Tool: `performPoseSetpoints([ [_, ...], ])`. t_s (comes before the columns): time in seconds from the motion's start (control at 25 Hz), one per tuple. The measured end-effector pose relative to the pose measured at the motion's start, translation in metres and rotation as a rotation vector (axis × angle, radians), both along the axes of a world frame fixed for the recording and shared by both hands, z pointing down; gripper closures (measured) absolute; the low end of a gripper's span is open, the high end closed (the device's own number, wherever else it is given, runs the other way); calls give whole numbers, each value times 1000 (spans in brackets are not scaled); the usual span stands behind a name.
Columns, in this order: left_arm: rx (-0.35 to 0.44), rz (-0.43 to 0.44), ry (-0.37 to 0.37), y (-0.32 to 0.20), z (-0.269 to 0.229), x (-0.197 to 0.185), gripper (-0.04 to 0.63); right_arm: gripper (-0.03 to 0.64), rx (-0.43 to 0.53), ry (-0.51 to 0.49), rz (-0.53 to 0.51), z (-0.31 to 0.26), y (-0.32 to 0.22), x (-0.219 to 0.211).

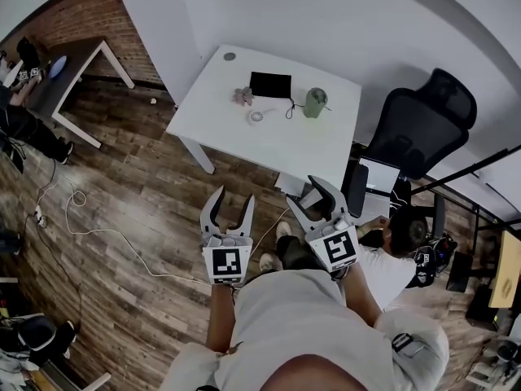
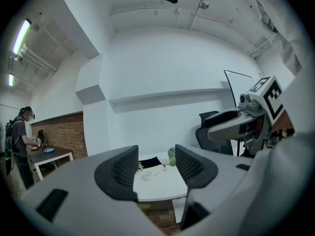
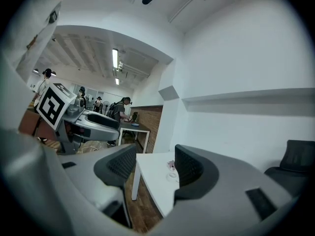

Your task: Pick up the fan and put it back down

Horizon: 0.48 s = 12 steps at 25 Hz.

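Note:
The fan (image 1: pixel 256 116) is a small white round one lying near the middle of the white table (image 1: pixel 220 125); its thin cord runs right toward a green cup (image 1: pixel 315 103). Both grippers hover over the floor short of the table's front edge, and neither touches anything. My left gripper (image 1: pixel 231 206) is open with nothing in it. My right gripper (image 1: pixel 313 195) is open too, its jaws a moderate way apart. In the left gripper view the fan (image 2: pixel 146 176) shows far off between the jaws of the left gripper (image 2: pixel 156 168). The right gripper view has the fan (image 3: pixel 171 176) beside the right-hand jaw.
A black pouch (image 1: pixel 270 84) and a small pinkish object (image 1: pixel 242 96) lie behind the fan. A black office chair (image 1: pixel 423 120) stands right of the table, with a person (image 1: pixel 403 235) seated low near it. A white cable (image 1: pixel 98 235) crosses the wooden floor. A dark table (image 1: pixel 65 72) stands far left.

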<state>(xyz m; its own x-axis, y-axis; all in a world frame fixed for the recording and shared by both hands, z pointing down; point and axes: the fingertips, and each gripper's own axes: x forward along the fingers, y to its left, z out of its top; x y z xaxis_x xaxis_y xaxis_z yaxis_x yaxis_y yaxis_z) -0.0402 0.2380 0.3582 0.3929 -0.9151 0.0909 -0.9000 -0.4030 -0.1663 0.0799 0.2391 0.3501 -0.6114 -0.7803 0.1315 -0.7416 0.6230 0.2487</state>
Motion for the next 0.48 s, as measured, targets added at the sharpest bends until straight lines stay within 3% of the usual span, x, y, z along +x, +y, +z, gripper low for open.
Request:
performPoseSetpoints([
  [0.48,-22,-37,-18,-71,8,2,365,368,-23,-11,-52,9,-80,-1],
])
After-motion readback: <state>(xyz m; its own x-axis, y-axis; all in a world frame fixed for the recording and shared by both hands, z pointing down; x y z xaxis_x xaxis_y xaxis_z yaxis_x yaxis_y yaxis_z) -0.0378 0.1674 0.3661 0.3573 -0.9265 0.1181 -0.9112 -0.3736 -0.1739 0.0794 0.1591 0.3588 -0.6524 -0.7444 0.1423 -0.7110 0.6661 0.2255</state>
